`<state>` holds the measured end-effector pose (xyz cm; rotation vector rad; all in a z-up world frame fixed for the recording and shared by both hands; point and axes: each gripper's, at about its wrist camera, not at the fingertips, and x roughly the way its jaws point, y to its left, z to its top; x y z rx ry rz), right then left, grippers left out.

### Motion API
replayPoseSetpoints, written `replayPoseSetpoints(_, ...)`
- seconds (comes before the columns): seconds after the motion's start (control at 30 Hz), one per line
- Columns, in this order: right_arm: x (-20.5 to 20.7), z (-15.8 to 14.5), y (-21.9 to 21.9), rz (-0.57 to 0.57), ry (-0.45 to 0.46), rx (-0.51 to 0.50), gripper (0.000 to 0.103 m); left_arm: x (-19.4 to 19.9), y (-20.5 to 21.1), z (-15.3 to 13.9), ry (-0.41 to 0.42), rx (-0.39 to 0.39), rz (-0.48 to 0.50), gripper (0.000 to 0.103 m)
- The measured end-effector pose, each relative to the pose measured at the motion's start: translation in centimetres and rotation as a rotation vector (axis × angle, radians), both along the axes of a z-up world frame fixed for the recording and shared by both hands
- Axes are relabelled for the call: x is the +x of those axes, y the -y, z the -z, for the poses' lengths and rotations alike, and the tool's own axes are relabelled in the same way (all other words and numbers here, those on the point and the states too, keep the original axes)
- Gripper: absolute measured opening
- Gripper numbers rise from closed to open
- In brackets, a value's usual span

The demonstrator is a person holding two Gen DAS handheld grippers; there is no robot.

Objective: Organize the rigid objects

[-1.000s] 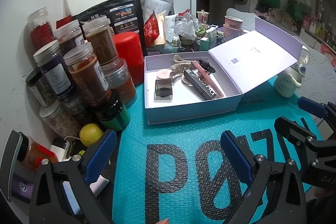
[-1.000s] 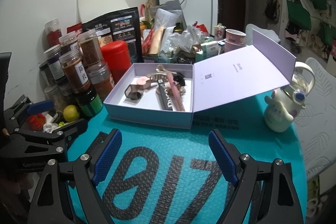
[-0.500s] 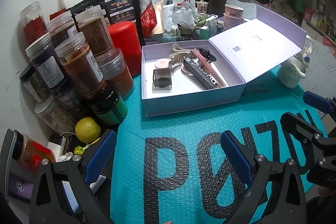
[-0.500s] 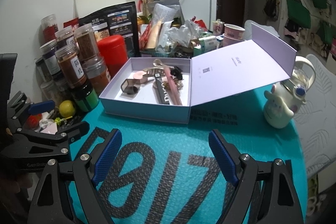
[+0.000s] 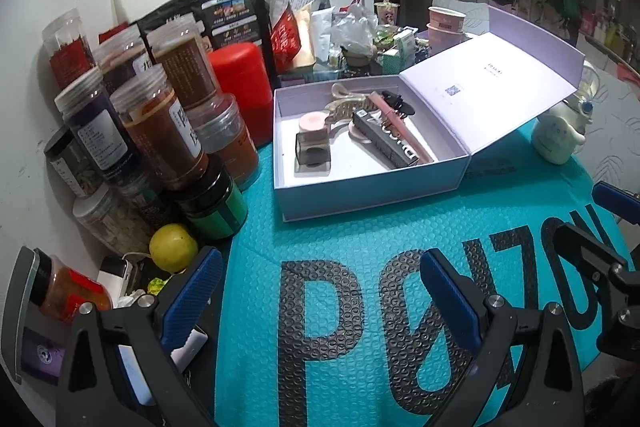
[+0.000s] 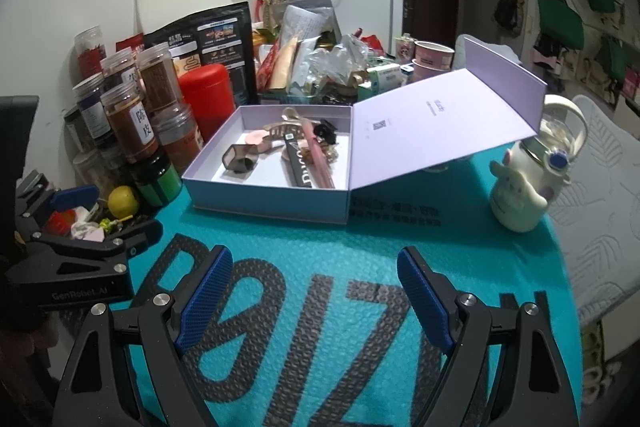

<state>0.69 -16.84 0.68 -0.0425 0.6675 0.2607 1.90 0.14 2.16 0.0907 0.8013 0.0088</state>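
Both tools, the left tool [image 5: 320, 301] and the right tool [image 6: 316, 291], hang wide open and empty above the bumpy teal worktop [image 6: 320, 239], with the smooth purple cardboard box [image 6: 264, 201] of hair clips lying just ahead.

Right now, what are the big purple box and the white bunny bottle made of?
The purple box looks like stiff matte cardboard: flat walls, sharp folded edges, and a lid hinged open. The bunny bottle looks like smooth, slightly glossy plastic, though it could be ceramic; its clear top and handle suggest plastic.
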Motion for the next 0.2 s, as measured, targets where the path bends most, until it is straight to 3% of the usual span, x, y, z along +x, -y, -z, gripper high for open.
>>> replayPoseSetpoints(0.2, -0.58, 0.28, 0.8, 0.027, -0.005, 0.009, 0.085, -0.33, 0.64, 0.05, 0.011, 0.01, 0.021, 0.101)
